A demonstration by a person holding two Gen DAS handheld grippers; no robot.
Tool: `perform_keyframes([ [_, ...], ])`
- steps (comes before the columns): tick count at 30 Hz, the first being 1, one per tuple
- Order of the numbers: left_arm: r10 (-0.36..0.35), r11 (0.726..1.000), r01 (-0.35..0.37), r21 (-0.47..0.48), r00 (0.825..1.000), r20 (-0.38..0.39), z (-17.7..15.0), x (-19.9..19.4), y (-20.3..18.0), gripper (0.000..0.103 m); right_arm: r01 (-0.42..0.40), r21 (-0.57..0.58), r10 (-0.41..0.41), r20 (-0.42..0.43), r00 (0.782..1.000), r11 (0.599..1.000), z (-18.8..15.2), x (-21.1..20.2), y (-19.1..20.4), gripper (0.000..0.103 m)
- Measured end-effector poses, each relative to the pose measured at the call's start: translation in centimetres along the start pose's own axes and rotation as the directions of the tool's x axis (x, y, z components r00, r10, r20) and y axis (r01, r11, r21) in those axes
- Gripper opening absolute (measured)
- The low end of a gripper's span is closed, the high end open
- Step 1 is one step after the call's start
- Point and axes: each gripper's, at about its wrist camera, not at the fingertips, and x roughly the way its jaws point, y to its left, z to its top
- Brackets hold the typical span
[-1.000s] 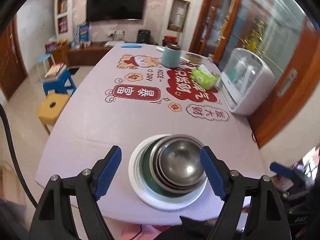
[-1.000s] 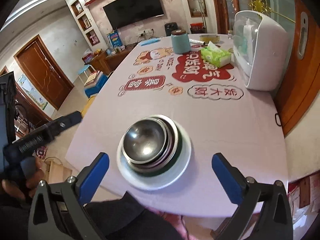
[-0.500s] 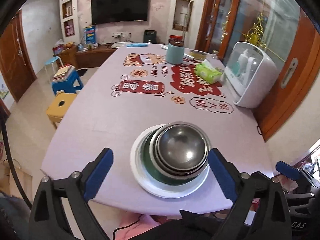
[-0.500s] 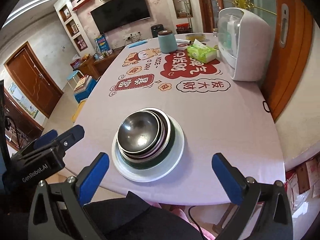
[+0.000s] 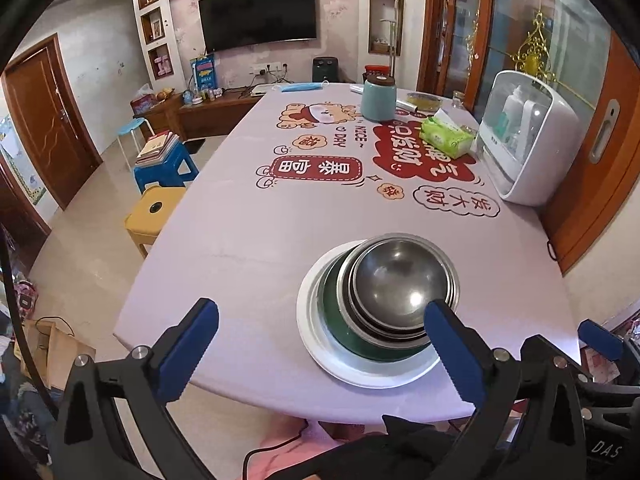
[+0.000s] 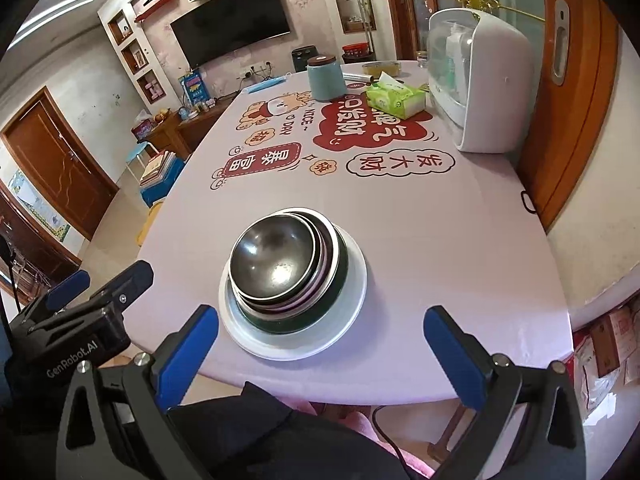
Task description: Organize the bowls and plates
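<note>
Several steel bowls (image 5: 396,284) are nested in a dark green bowl (image 5: 340,320) on a white plate (image 5: 316,340), near the front edge of the table (image 5: 248,240). The same stack (image 6: 276,260) on its plate (image 6: 352,288) shows in the right wrist view. My left gripper (image 5: 320,340) is open and empty, held above the front edge, left of the stack. My right gripper (image 6: 320,348) is open and empty, held back over the table's front edge. The left gripper also shows at the left of the right wrist view (image 6: 80,300).
At the far end stand a teal canister (image 5: 378,98), a green tissue pack (image 5: 446,138) and a white box-shaped appliance (image 5: 528,136) at the right edge. Yellow (image 5: 154,210) and blue (image 5: 166,170) stools stand left of the table. A wooden door (image 5: 596,152) is to the right.
Both grippers have drawn back and up from the stack. The left gripper has opened wider and shifted left, so the stack now sits at its right finger.
</note>
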Motion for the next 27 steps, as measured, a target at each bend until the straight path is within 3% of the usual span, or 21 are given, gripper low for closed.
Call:
perform_keyframes([
  [27, 0.032, 0.999, -0.032, 0.014, 0.999, 0.003, 0.64, 0.25, -0.55, 0.102, 0.017, -0.051, -0.017, 0.003, 1.0, 0.999, 0.32, 0.2, 0.91, 0.103],
])
